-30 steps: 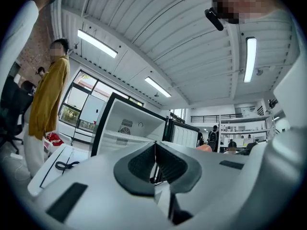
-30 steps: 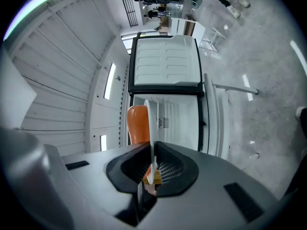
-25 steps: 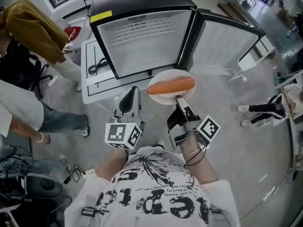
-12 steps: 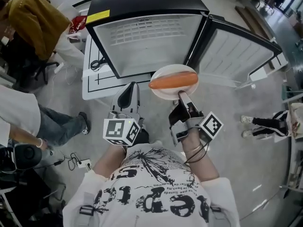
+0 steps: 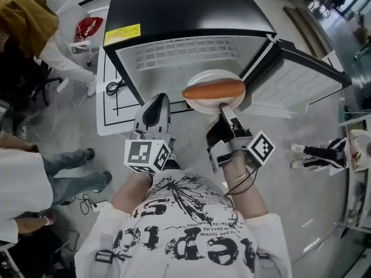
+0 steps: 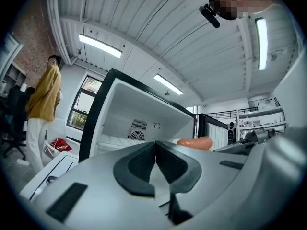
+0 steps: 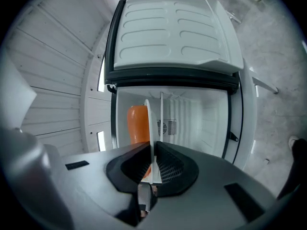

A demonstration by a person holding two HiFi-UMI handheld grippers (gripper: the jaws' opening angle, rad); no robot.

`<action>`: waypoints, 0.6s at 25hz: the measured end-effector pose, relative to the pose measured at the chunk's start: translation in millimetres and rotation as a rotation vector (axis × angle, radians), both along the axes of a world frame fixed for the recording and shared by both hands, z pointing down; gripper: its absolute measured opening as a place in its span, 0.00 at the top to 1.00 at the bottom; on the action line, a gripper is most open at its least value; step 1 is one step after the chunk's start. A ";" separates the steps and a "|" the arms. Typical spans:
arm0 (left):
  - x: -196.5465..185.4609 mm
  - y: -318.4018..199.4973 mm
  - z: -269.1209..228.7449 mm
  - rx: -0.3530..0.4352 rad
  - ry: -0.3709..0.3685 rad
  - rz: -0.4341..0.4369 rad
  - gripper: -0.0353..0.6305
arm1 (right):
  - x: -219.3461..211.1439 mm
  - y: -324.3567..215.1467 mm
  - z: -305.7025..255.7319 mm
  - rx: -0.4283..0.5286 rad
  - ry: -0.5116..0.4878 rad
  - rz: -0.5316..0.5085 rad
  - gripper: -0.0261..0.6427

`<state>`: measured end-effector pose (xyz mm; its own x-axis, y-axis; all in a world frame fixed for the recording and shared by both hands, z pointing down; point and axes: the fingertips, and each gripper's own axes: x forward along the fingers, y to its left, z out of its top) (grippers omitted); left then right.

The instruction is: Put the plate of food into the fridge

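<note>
A white plate [image 5: 203, 105] carries a long orange piece of food [image 5: 213, 90]. My right gripper [image 5: 224, 108] is shut on the plate's near rim and holds it level in front of the open fridge [image 5: 185, 54], at the lower edge of its opening. In the right gripper view the plate [image 7: 149, 123] shows edge-on between the jaws of my right gripper [image 7: 153, 152], with the food [image 7: 137, 123] to its left and the white fridge interior [image 7: 192, 123] behind. My left gripper [image 5: 155, 112] hangs shut and empty left of the plate. Seen from my left gripper [image 6: 155, 146], the food [image 6: 194, 143] shows past the jaws.
The fridge door [image 5: 295, 77] stands swung open to the right. The fridge sits on a white board [image 5: 110, 97] with a black cable [image 5: 119, 87] on it. A person in a mustard coat [image 5: 23, 22] and another in jeans [image 5: 64, 172] stand at the left.
The plate and both grippers have come closer to the fridge opening, which now fills more of the head view. The people at the left have shifted.
</note>
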<state>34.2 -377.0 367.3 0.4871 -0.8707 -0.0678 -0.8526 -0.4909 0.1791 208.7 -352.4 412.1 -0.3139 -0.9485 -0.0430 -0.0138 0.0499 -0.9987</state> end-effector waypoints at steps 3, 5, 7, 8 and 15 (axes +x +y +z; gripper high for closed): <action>-7.3 -17.7 1.8 -0.006 0.002 0.027 0.94 | -8.9 -22.6 -3.2 0.001 0.007 0.016 0.92; -7.6 -27.5 4.8 -0.010 -0.005 0.058 0.94 | -15.2 -36.3 -4.2 0.001 0.004 0.026 0.92; -5.1 -36.1 6.9 -0.013 -0.017 0.094 0.94 | -19.4 -49.0 -6.2 0.002 -0.004 0.040 0.92; -3.9 -39.9 6.9 -0.012 -0.023 0.109 0.94 | -20.4 -55.0 -7.9 0.004 -0.005 0.048 0.92; -10.6 -64.4 1.6 -0.007 -0.003 0.117 0.94 | -20.4 -85.3 -17.1 0.005 0.005 0.074 0.92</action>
<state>23.6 -441.5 368.9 0.5853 -0.8086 -0.0604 -0.7904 -0.5856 0.1801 188.3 -437.8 395.0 -0.2432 -0.9689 -0.0466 -0.0230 0.0538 -0.9983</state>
